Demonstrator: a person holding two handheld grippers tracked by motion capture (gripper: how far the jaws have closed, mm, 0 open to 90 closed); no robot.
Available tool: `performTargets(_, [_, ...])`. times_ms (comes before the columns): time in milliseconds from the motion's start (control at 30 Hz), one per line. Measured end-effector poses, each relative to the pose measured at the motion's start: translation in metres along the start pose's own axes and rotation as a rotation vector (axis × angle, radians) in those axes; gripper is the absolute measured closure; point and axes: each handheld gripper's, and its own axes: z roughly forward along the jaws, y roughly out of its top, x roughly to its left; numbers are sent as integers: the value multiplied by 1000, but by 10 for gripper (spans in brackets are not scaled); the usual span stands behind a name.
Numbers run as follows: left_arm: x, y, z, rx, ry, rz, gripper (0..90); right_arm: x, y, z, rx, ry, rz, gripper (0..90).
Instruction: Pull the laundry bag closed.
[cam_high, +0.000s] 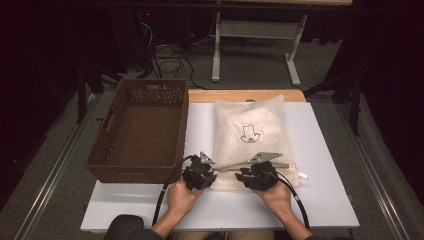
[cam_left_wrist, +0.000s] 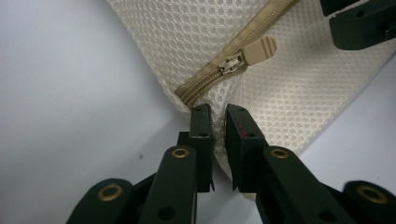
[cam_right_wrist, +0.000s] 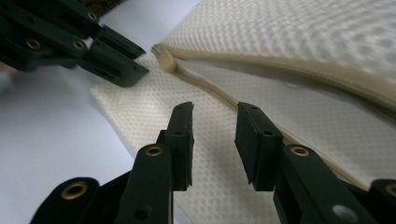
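Mesh bag (cam_high: 250, 135) lies mid-surface right of the wicker basket (cam_high: 142, 130); left claw (cam_left_wrist: 218, 122) pinches its near-left corner, right claw (cam_right_wrist: 214, 126) released above the mesh—probably should grip the zipper pull (cam_left_wrist: 254, 50) squarely, drawing rightward.

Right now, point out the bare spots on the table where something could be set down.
Free: the white table strip right of the mesh bag, and the front band near the forearms. The wicker basket interior is empty too. Crowded: the bag's near edge, where the left gripper and right gripper work by the zipper.
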Motion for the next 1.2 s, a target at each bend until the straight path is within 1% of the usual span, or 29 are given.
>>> performTargets(33, [0,0,0,0,0,0,818,0,0,0,0,0,0,675])
performTargets(67, [1,0,0,0,-5,-6,820,2,3,3,-4,13,10,675])
performTargets(100, [1,0,0,-2,-7,-8,821,4,4,4,-6,15,13,675])
performTargets(233, [1,0,0,4,-9,-3,826,8,7,9,-1,24,4,676])
performTargets(267, [1,0,0,5,-11,-8,826,11,9,12,4,27,-4,677])
performTargets(300, [1,0,1,3,-13,-11,827,12,11,13,10,32,0,679])
performTargets(433, [1,-1,1,5,-17,-10,826,12,14,16,9,38,0,683])
performTargets(500, [1,-2,1,9,-17,-8,826,13,17,20,11,50,14,696])
performTargets(600, [1,-2,1,7,-19,-11,826,15,19,21,19,63,12,718])
performTargets(700, [1,-2,1,7,-20,-13,826,17,20,23,20,62,5,743])
performTargets(733, [1,-2,1,7,-21,-13,826,18,22,25,22,64,4,775])
performTargets(767, [1,-2,1,7,-22,-13,825,18,23,25,26,57,1,788])
performTargets(867, [1,-2,1,9,-24,-15,822,19,25,28,29,52,-8,808])
performTargets(933, [1,-2,1,9,-25,-17,819,19,26,30,35,52,1,810])
performTargets(967, [2,-3,1,8,-31,-19,818,19,26,30,33,52,-3,810])
performTargets(1100, [2,-3,1,9,-31,-19,816,19,28,32,36,53,4,813])
performTargets(1200, [2,-3,1,10,-33,-21,816,16,29,34,36,66,18,808])
